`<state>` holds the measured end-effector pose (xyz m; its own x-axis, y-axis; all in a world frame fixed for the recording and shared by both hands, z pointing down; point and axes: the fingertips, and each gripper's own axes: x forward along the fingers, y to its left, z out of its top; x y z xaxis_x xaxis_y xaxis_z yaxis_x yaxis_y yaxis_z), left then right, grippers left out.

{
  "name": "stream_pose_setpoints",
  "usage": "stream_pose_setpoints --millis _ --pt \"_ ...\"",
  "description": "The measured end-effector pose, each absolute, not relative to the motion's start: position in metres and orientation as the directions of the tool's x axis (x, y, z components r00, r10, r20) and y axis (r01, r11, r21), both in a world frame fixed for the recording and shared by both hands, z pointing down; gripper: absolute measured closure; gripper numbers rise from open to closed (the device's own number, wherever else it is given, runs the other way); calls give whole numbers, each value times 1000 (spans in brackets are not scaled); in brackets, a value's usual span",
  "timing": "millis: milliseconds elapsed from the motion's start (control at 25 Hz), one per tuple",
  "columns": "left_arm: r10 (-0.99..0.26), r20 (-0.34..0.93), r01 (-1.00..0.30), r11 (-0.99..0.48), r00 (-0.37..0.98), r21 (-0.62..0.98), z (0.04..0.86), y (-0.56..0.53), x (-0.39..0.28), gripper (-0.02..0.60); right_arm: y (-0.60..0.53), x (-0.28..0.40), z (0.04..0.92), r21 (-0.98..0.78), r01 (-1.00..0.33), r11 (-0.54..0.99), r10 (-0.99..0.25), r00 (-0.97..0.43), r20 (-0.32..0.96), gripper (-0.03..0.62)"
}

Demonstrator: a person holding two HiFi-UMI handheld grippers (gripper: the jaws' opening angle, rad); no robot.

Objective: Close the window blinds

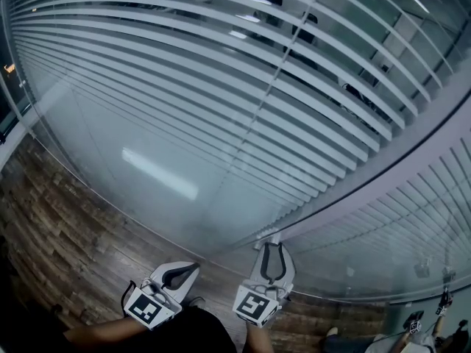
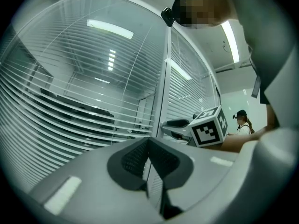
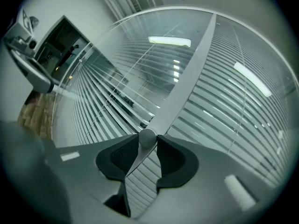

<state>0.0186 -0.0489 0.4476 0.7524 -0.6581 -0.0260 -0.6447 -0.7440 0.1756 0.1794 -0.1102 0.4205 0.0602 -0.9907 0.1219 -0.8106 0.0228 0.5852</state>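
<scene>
Head view down onto the window blinds point(image 1: 221, 87) hanging behind glass point(image 1: 147, 175), slats tilted with dark gaps between, and onto the left claw point(image 1: 196, 266) and right claw point(image 1: 274, 245) low by the pane above a wood-look floor point(image 1: 51, 226). Right gripper view along the right claw, pinching a small round knob point(image 3: 147, 137) on the grey frame post point(image 3: 187, 78) between two panes. Left gripper view along the left claw, tips pressed together on nothing, near the right one.

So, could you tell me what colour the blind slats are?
The slats are white to pale grey, clearest in the head view.
</scene>
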Motion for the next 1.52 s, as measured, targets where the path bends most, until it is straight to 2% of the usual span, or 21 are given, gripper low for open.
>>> stream_pose_setpoints --millis 200,280,360,480,560,680,800,920,1240,1520 --pt "-663 -17 -649 -737 748 186 449 -45 19 583 -110 179 421 745 -664 66 -986 73 153 467" --pt "-666 -21 -651 -735 746 190 450 -44 18 583 -110 177 421 732 -678 71 -988 52 144 465" --pt "-669 -15 -653 -730 743 199 453 -42 17 583 -107 176 416 587 -806 72 -994 -8 112 462" --pt "-674 -10 -657 -724 739 209 454 -39 15 583 -100 180 410 238 -969 64 -996 -48 69 431" --pt "-674 -9 -658 -723 738 209 455 -38 14 583 -98 184 409 48 -998 34 -999 -32 40 428" --pt "-670 -9 -653 -727 742 211 454 -36 15 583 -105 189 410 -233 -973 3 -1000 -9 26 434" --pt "-665 -9 -648 -731 747 215 451 -32 15 583 -113 187 414 -338 -941 -26 -999 8 52 425" --pt "-666 -11 -648 -729 746 220 454 -26 10 583 -110 188 415 -308 -950 -49 -998 34 56 459" --pt "-637 -35 -625 -764 770 161 441 -12 19 583 -109 186 410 -49 -999 -21 -997 18 69 461" --pt "-648 -38 -634 -755 761 164 437 -10 20 583 -112 183 405 180 -982 52 -993 -32 111 457"
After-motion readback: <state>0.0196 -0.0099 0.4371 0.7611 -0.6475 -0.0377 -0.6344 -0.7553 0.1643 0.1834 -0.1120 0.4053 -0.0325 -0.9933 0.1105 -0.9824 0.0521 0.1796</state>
